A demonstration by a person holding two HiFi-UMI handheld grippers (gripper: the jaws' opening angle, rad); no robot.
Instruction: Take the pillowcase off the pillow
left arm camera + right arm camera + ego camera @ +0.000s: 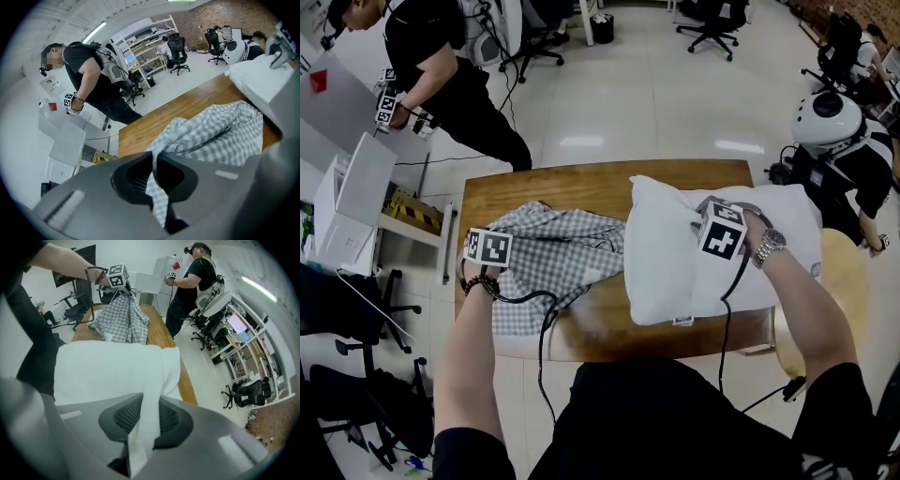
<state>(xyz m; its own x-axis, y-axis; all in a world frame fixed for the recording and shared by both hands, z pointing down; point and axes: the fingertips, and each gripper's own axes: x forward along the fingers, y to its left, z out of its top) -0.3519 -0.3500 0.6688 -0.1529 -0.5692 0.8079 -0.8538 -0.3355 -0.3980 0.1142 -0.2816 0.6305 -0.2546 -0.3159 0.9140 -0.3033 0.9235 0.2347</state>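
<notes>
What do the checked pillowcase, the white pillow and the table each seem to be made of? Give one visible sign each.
Checked pillowcase: thin woven cloth, matt; it crumples in soft folds.
White pillow: probably fabric cover over soft filling; puffy, matt.
Table: wood or veneer, slight sheen; brown grain.

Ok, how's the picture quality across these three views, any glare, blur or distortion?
Head view: sharp, evenly lit, lamp glare on the floor. Left gripper view: strong fisheye, dark corners, its fingers soft up close. Right gripper view: same fisheye; the pillow is nearly washed out white.
</notes>
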